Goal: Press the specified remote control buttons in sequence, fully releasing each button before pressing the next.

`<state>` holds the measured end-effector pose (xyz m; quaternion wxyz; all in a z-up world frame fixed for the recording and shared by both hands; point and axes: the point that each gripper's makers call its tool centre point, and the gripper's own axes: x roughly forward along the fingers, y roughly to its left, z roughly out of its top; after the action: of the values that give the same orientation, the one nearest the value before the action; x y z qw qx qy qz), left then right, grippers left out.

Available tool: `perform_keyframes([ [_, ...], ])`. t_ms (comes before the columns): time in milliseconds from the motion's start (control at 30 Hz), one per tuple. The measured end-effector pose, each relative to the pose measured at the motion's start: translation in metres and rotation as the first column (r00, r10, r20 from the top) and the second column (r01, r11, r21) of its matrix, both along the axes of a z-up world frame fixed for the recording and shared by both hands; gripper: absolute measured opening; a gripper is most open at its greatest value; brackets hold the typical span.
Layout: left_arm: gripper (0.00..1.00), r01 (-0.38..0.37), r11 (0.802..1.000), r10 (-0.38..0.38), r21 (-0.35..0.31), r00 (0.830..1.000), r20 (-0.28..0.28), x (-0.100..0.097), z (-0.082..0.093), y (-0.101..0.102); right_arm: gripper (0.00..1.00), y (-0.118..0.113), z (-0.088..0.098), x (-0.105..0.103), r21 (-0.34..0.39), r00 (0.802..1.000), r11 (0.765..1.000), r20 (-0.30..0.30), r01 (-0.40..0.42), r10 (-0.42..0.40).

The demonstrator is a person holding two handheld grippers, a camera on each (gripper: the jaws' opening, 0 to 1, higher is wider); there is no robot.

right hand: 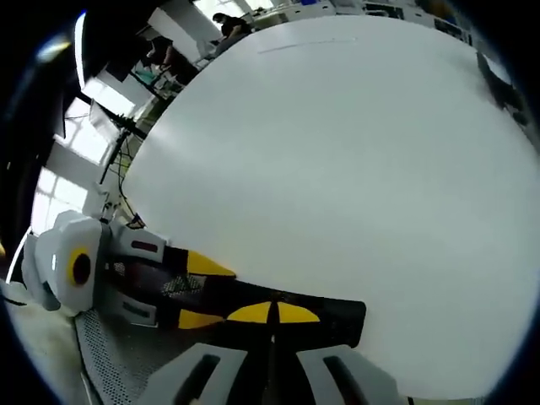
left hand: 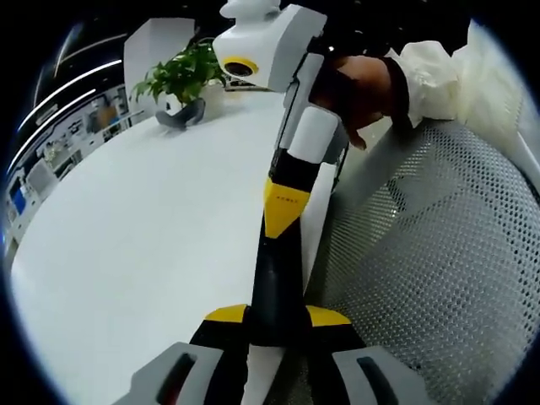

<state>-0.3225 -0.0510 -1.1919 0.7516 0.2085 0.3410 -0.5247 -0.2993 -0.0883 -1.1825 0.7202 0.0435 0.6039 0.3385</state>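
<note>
Left gripper view: my left gripper (left hand: pixel 278 315) is clenched on the slim black remote control (left hand: pixel 274 283) over the white table (left hand: pixel 143 245) edge. The right gripper (left hand: pixel 287 201), tips closed together, touches its far end. I judge the remote light, rigid and slick, so I'd clamp its long edges.

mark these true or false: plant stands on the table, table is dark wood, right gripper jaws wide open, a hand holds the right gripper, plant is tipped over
1. A potted plant stands on the table. True.
2. The table is dark wood. False: its top is plain white.
3. The right gripper has its jaws wide open. False: in the right gripper view its yellow tips meet.
4. A hand in a white sleeve holds the right gripper. True, seen in the left gripper view.
5. The plant is tipped over. False: it stands upright in its grey pot.
</note>
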Motion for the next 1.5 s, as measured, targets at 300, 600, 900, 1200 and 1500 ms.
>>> perform_keyframes([
  [300, 0.24, 0.005, 1.000, -0.005, -0.002, 1.000, 0.007, 0.0005, -0.0006, -0.0002, 0.00, 0.0057, -0.0022, -0.0034, -0.002, 0.999, 0.999, 0.017, -0.048, 0.048],
  [600, 0.24, 0.010, 1.000, -0.010, -0.002, 1.000, 0.014, 0.0007, -0.0006, -0.0003, 0.00, 0.0048, -0.0009, -0.0015, 0.010, 0.999, 0.999, 0.020, -0.042, 0.042],
  [900, 0.25, 0.013, 1.000, -0.013, 0.010, 0.999, 0.043, 0.0047, -0.0006, 0.0007, 0.00, 0.0059, -0.0016, 0.0005, 0.005, 0.998, 0.999, 0.042, -0.054, 0.054],
  [1200, 0.25, 0.006, 1.000, -0.006, 0.005, 0.999, 0.042, 0.0052, -0.0006, 0.0014, 0.00, 0.0039, -0.0005, 0.0015, 0.024, 1.000, 1.000, 0.010, -0.011, 0.011],
  [1500, 0.25, 0.007, 1.000, -0.007, 0.001, 0.999, 0.044, 0.0051, -0.0008, 0.0014, 0.00, -0.0025, 0.0024, -0.0056, 0.018, 0.998, 0.999, -0.060, 0.029, -0.028],
])
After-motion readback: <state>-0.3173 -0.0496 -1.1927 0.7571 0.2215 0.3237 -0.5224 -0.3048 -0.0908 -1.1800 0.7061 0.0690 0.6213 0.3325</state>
